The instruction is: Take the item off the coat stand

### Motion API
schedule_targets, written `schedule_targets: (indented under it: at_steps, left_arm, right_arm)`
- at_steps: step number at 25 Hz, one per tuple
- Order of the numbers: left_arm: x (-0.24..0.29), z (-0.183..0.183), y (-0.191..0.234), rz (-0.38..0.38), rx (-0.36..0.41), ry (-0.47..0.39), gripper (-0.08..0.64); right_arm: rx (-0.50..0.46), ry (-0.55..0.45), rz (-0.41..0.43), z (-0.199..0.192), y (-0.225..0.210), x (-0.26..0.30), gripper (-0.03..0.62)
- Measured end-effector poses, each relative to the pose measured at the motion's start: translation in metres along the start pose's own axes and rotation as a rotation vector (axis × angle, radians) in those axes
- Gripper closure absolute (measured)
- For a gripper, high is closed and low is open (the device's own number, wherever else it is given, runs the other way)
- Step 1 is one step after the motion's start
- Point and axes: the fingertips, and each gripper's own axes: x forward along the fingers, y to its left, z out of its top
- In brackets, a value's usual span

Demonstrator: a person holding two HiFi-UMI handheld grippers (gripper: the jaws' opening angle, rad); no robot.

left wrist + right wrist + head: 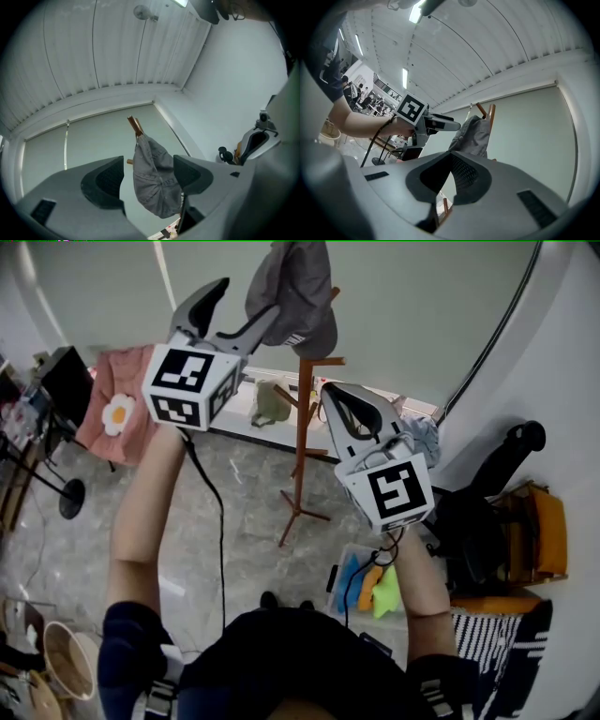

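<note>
While the left gripper (246, 307) is raised with its jaws spread wide, the grey cap (152, 183) hangs in the gap between them, unclamped; contact with the right-hand jaw cannot be told. Cap sits on the top peg of the wooden coat stand (302, 442), just ahead of the left gripper's tips. Right gripper (333, 397) is held lower, beside the stand's pole, jaws closed together on nothing, with the cap above it and ahead.
</note>
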Motion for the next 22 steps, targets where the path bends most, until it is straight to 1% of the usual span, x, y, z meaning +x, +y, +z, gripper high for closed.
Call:
schedule_targets:
  at_steps: [3,12,22]
  left_arm:
    - [0.011,0.0,0.001,-0.004,0.012,0.011,0.233]
    - [0.039,-0.013,0.003,-0.015,-0.003,0.057,0.234]
    - [0.059,-0.018,0.001,-0.016,0.009,0.089,0.235]
  right_arm:
    - [0.0,-0.004,0.002,0.0,-0.001,0.002,0.572]
    - [0.009,-0.009,0.0,-0.003,-0.006,0.007,0.572]
    - [0.015,0.0,-0.005,-0.011,-0.011,0.005,0.572]
